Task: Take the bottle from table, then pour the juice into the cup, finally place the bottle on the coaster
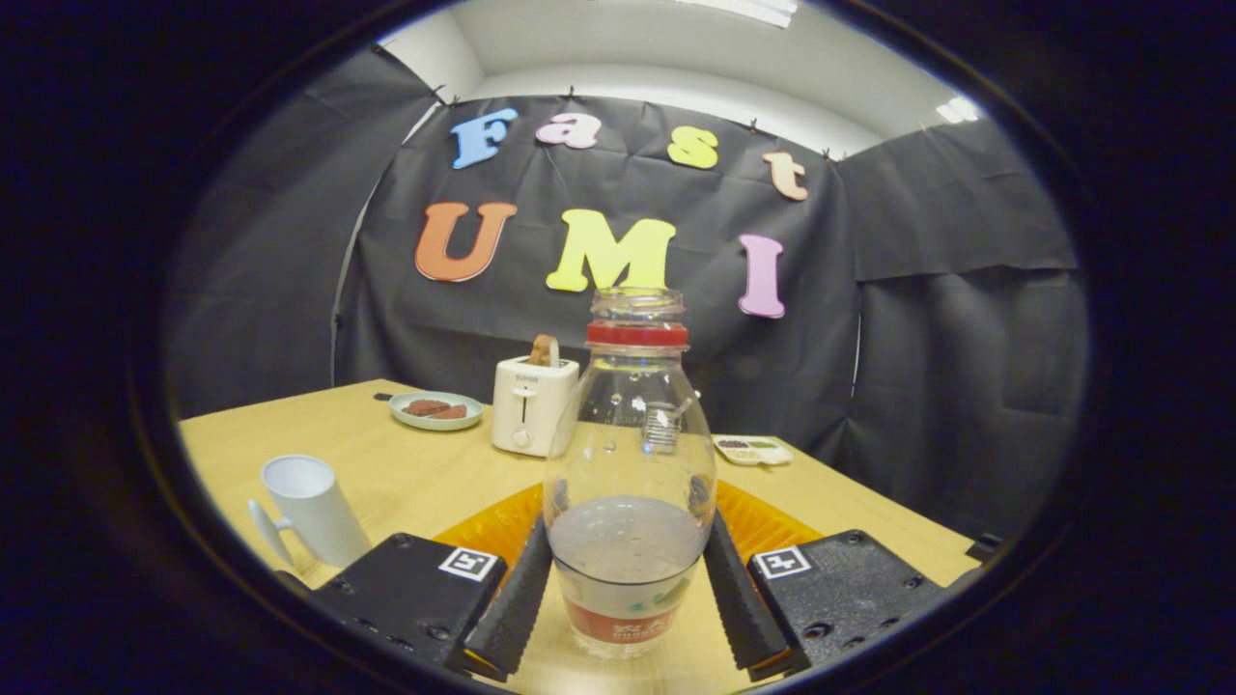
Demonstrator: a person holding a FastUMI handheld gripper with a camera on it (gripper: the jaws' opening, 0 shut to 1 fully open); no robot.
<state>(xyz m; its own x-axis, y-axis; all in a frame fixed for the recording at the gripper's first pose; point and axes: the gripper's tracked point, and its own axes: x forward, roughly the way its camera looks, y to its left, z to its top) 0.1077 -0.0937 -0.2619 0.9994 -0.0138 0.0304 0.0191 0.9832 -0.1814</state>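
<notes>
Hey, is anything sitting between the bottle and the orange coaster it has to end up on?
Nothing visible. The bottle stands upright between the hand-held gripper fingers, both against its sides, and the coaster lies directly behind it.

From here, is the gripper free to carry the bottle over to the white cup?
Probably yes. The gripper has both fingers pressed on the bottle, and the white cup stands beside them on bare table, nothing between. The toaster sits well beyond.
</notes>
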